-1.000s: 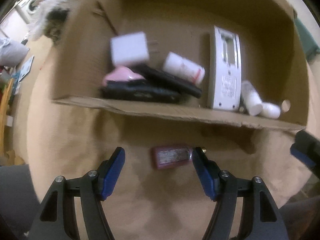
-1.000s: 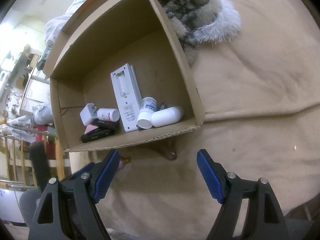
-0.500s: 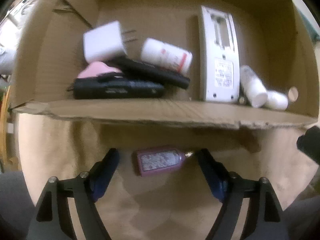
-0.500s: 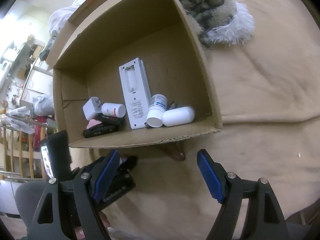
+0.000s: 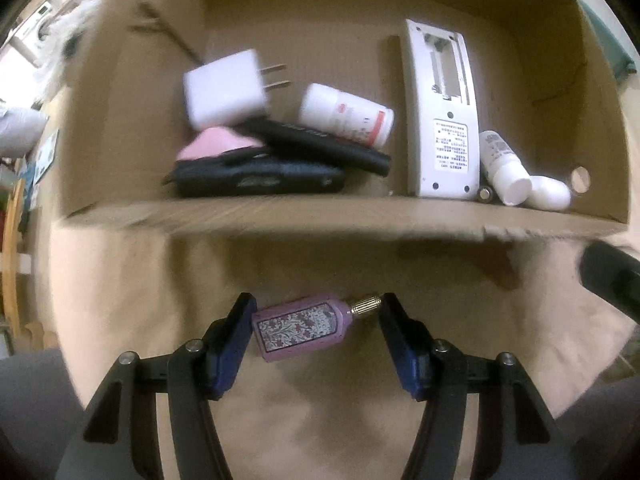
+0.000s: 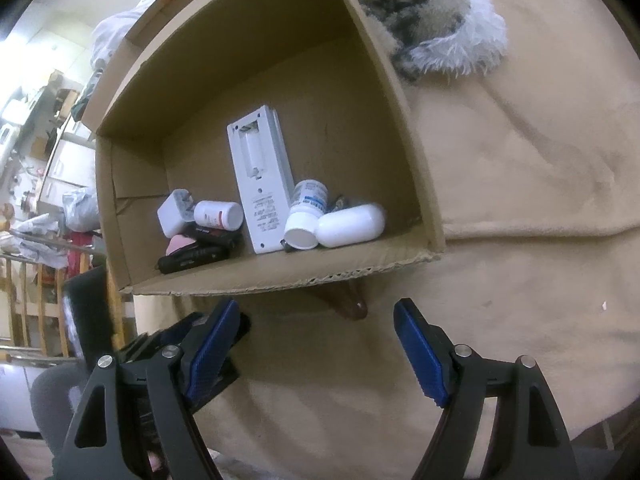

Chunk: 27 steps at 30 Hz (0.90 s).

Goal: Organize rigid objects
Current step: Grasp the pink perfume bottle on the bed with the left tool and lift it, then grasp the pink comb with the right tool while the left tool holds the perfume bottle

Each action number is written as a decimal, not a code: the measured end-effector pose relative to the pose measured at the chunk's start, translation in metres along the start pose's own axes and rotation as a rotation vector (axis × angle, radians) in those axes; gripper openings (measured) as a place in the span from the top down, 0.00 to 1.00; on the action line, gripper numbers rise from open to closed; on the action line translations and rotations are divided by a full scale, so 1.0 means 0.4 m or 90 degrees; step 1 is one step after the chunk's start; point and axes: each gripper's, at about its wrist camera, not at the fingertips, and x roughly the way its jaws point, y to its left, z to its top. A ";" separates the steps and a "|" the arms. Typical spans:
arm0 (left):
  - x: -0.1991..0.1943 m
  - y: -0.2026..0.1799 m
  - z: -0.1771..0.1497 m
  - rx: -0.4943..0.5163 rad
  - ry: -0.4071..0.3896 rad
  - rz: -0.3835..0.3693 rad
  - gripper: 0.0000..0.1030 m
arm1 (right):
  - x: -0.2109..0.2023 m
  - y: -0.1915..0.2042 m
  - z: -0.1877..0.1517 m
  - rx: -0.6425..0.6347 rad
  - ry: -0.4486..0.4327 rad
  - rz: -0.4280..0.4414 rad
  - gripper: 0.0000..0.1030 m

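Beneath my grippers, a tan blanket (image 6: 520,208) carries a cardboard box (image 6: 280,276), a purple perfume bottle (image 5: 304,330) just before it, and a fluffy throw (image 6: 436,28) beside the box.

Matt corrugated cardboard box (image 5: 320,216); soft beige cloth (image 6: 520,160); perfume bottle (image 5: 302,326) glossy, probably glass.

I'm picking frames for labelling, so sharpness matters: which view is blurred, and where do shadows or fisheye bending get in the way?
Left wrist view: the white charger and the box's front edge are smeared, while the purple bottle stays readable. Right wrist view: sharper; a dark shadow lies under the box, hiding a brown thing; the box walls bow near the frame's rim.
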 end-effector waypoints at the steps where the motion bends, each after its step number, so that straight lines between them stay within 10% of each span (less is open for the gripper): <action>1: -0.022 0.021 0.003 -0.001 0.004 0.003 0.42 | 0.005 -0.001 0.000 0.000 0.005 -0.002 0.18; 10: -0.171 0.132 0.007 -0.010 -0.059 0.060 0.42 | 0.105 0.051 0.023 -0.028 0.042 -0.062 0.07; 23: -0.138 0.169 -0.006 -0.090 -0.076 0.052 0.42 | 0.269 0.143 0.011 -0.086 -0.013 -0.283 0.00; 27: -0.130 0.177 0.000 -0.103 -0.066 0.050 0.42 | 0.267 0.140 0.008 -0.079 -0.026 -0.278 0.00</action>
